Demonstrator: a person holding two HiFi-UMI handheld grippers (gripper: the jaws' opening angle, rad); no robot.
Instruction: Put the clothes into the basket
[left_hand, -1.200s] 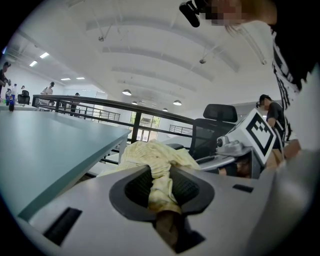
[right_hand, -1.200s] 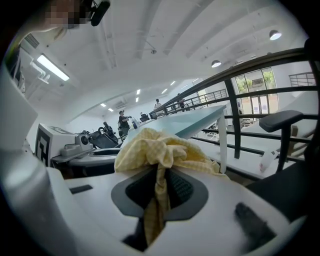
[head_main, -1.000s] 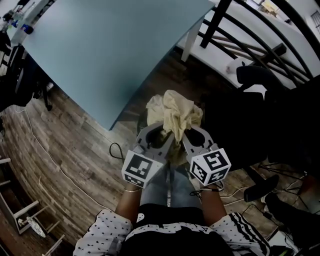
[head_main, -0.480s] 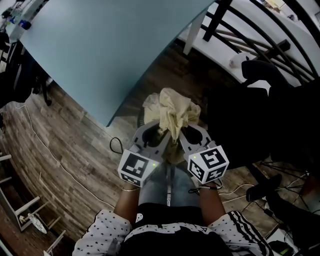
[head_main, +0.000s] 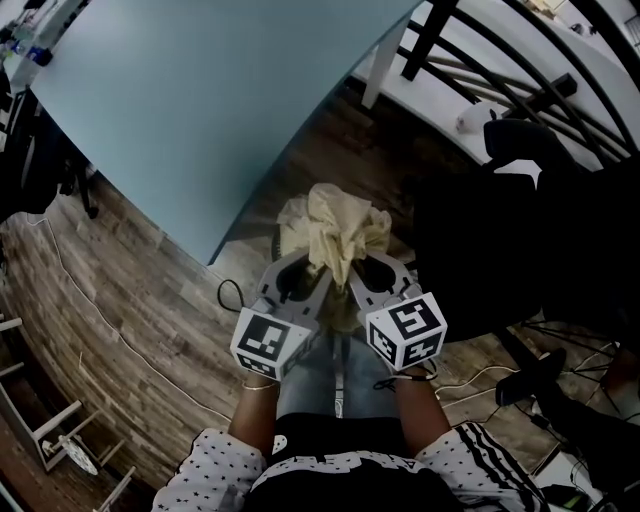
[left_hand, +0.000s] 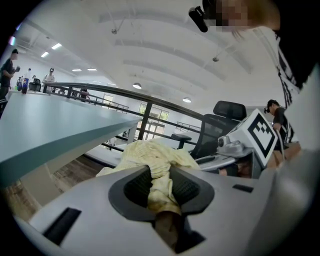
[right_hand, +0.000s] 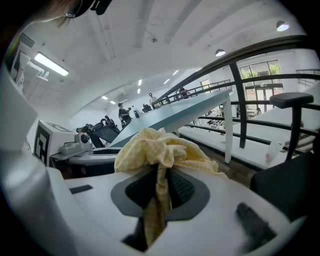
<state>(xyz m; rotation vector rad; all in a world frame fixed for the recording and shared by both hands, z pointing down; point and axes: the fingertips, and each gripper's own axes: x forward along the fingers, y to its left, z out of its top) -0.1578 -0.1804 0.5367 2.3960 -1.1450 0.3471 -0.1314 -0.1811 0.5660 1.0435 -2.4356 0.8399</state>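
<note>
The left claw (left_hand: 161, 175) is clamped on a fold of the yellow cloth (left_hand: 150, 152). Its ribbed pads pinch the fabric, which bunches out ahead of them. The right claw (right_hand: 159, 186) is closed the same way on another fold of that cloth, and a strip hangs down through its jaws. In the head view the two claws sit side by side, tips close together under the crumpled bundle. The bundle is held up clear of the pale blue worktop (head_main: 220, 90), just off its near corner, above the wood floor (head_main: 150, 290). A black chair (head_main: 500, 200) stands to the right of the worktop. A dark railing (head_main: 520, 70) runs past the worktop's far right edge.
</note>
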